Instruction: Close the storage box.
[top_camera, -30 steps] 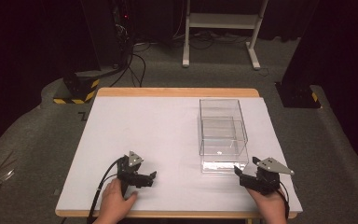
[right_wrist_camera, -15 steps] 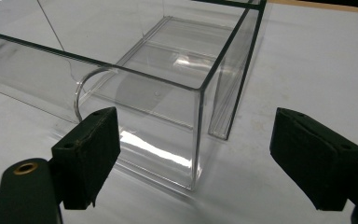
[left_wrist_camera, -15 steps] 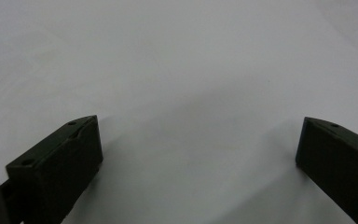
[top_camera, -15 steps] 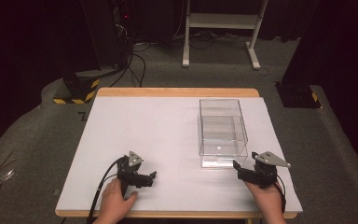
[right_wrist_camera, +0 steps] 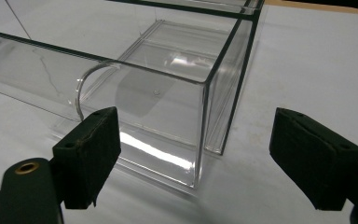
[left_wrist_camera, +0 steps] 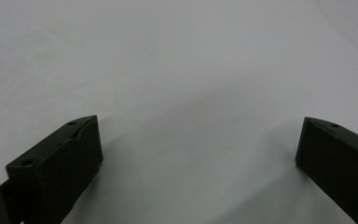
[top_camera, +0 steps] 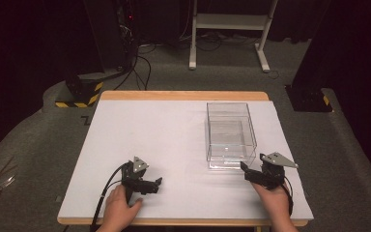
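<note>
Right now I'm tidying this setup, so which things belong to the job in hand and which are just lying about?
In the job:
clear box, on the white table
right gripper, jaws open, close to the box's near end
left gripper, jaws open over bare table

Lying about:
white stand
striped floor block

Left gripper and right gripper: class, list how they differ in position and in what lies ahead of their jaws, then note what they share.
The left gripper lies on bare white table, far from the clear box; the right gripper sits just short of the box's near corner. Ahead of the left gripper's jaws is plain tabletop; the right gripper's jaws face the box's near wall, not touching it. Both are open, empty and hand-held.
</note>
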Motion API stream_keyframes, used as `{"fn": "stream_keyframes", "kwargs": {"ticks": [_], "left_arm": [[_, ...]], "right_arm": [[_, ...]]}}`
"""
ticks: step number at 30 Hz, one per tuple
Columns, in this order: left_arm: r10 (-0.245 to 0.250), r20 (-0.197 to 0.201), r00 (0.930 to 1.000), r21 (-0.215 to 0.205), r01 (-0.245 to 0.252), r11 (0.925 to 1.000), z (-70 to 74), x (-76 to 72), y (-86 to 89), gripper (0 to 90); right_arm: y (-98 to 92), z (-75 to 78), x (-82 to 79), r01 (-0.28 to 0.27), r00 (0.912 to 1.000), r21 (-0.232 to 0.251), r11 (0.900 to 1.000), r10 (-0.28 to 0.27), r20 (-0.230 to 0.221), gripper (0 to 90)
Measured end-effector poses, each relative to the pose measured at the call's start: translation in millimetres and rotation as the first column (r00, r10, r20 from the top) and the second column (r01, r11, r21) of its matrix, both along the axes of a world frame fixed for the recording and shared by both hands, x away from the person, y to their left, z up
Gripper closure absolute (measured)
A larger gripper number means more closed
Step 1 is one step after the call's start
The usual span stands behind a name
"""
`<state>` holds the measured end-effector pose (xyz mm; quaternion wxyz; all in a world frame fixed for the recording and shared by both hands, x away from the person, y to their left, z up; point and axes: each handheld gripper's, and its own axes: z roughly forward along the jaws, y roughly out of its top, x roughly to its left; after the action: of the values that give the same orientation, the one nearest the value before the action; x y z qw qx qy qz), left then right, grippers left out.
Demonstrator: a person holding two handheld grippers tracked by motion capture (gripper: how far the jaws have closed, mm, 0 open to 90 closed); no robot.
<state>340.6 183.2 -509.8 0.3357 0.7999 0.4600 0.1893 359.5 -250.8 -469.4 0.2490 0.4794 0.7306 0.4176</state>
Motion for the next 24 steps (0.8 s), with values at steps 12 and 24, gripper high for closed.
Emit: {"fn": "stream_keyframes", "kwargs": {"ticks": [12, 24], "left_arm": [[0.0, 0.0, 1.0, 0.0, 0.0, 1.0, 0.0, 0.0, 0.0, 0.6], [0.0, 0.0, 1.0, 0.0, 0.0, 1.0, 0.0, 0.0, 0.0, 0.6]], "right_arm": [[1.0, -0.2, 16.9, 0.027, 0.9996, 0.009, 1.0, -0.027, -0.001, 16.7], [2.9, -1.3, 28.2, 0.054, 0.9985, 0.025, 0.998, -0.055, 0.003, 16.9]]}}
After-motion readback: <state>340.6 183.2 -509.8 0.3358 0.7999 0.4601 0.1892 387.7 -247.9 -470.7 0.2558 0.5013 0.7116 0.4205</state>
